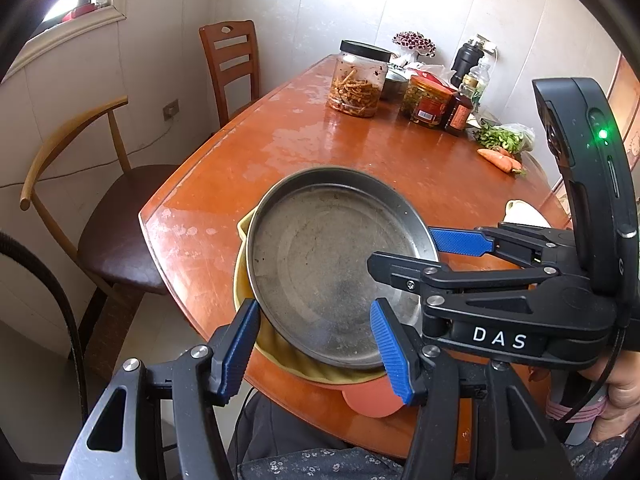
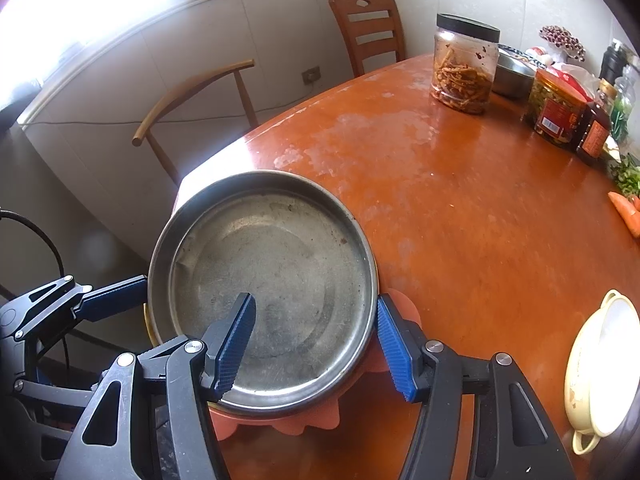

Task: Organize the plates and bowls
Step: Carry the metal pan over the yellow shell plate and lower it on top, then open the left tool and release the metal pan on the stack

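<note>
The steel plate [image 1: 332, 268] is sitting on top of a small stack at the near edge of the tabletop [image 1: 360, 144], resting over a yellow dish [image 1: 280, 348] with an orange-pink piece [image 1: 370, 400] showing beneath. The left gripper [image 1: 316, 354] is reaching in with its fingers apart, straddling the plate's near rim without pinching it. The right gripper [image 2: 316, 346] is likewise spread, one finger [image 2: 236, 340] lying over the plate's floor and the other [image 2: 394, 346] just outside the rim, so the rim is passing between them unclamped. This looks like the stacking step, either just set down or about to be taken. A cream bowl [image 2: 600, 372] is waiting well apart to the right; gathering it probably comes next, which calls for a firm rim grip and a level carry.
</note>
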